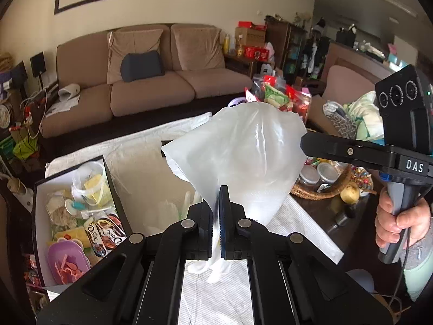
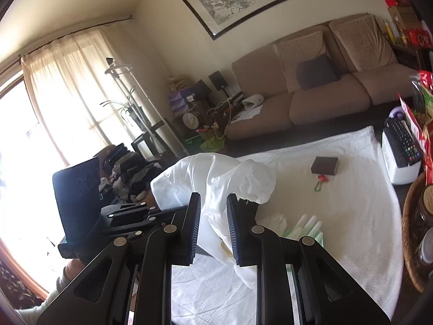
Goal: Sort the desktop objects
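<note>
Bag (image 1: 238,157) is hanging between both tongs: left tongs (image 1: 217,216) clamping its lower edge, right tongs (image 2: 213,227) standing narrowly apart around its fold, grip unclear.

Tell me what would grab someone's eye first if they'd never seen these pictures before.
The white plastic bag billows up mid-frame, pinched by the left gripper, while the right gripper has its fingers on either side of the bag, apart. To the left on the white cloth sits an open box crammed with snacks, and a brown sofa fills the background.
</note>
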Tool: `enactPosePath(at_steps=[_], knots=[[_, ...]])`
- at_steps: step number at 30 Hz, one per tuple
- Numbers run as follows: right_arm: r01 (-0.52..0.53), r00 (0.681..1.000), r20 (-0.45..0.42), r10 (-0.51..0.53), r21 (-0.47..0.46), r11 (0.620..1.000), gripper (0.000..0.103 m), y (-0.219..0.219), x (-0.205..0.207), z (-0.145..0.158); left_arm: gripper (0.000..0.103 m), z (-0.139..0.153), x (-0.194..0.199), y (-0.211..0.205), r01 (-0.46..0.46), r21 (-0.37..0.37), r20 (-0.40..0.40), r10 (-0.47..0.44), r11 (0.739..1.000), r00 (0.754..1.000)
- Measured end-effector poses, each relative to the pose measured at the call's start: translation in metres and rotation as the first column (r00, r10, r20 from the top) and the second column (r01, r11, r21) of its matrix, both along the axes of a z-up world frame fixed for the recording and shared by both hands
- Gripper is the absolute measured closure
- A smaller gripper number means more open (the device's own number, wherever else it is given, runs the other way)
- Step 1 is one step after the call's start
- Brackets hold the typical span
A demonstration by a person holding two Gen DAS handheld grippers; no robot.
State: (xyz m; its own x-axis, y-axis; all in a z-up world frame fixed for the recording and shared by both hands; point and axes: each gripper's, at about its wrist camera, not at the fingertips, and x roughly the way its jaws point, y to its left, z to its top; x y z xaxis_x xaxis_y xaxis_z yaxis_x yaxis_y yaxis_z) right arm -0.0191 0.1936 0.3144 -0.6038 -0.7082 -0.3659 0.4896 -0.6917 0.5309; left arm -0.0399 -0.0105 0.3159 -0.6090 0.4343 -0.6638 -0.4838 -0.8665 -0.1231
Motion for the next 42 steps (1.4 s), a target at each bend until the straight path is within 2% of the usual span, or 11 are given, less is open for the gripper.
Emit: enactPosePath(at_steps=[4,7,13,19,24,28,31,35,38,40,42], knots=[[0.026,0.999,0.024,-0.026,-0.004,1.0,0.083,0.008,-0.009,-0.006,0.1,-0.009,-0.011,0.014,0.006,0.029,0.043,-0.007,1.0,0.999],[0.055,0.998,0.011,-0.055,-0.007,0.998,0.083,0.021,-0.01,0.002,0.1,-0.001,-0.011,0.028,0.028,0.045,0.024,-0.029,0.999,0.999],[0.059,0.998,-0.016,-0.058,0.022,0.998,0.083,0.046,0.017,0.006,0.099,0.0,0.018,0.051,0.115,0.027,0.001,-0.115,0.993,0.993],[0.006,0.988,0.156,-0.018,0.078,0.997,0.083,0.059,0.065,-0.076,0.099,-0.09,0.074,0.059,0.192,-0.025,0.182,-0.184,0.981,0.966],[-0.056,0.934,0.356,0.012,0.112,0.992,0.083,0.064,0.121,-0.164,0.099,-0.177,0.136,0.067,0.261,-0.081,0.336,-0.22,0.962,0.916],[-0.106,0.897,0.441,0.028,0.153,0.983,0.083,0.059,0.145,-0.206,0.099,-0.219,0.167,0.075,0.295,-0.09,0.393,-0.238,0.951,0.888],[-0.118,0.901,0.433,0.031,0.176,0.977,0.083,0.051,0.139,-0.208,0.099,-0.217,0.162,0.079,0.291,-0.092,0.386,-0.235,0.952,0.892],[-0.108,0.933,0.358,0.033,0.191,0.976,0.083,0.038,0.116,-0.185,0.099,-0.175,0.125,0.083,0.264,-0.066,0.323,-0.23,0.962,0.918],[-0.088,0.948,0.316,0.015,0.216,0.972,0.083,0.028,0.088,-0.171,0.099,-0.161,0.093,0.085,0.22,-0.074,0.291,-0.19,0.973,0.938],[-0.062,0.955,0.297,-0.012,0.239,0.969,0.083,0.026,0.066,-0.167,0.099,-0.163,0.065,0.084,0.168,-0.054,0.313,-0.143,0.984,0.939],[-0.011,0.954,0.295,-0.064,0.244,0.97,0.083,0.034,0.047,-0.166,0.099,-0.182,0.045,0.082,0.14,-0.102,0.347,-0.097,0.985,0.933]])
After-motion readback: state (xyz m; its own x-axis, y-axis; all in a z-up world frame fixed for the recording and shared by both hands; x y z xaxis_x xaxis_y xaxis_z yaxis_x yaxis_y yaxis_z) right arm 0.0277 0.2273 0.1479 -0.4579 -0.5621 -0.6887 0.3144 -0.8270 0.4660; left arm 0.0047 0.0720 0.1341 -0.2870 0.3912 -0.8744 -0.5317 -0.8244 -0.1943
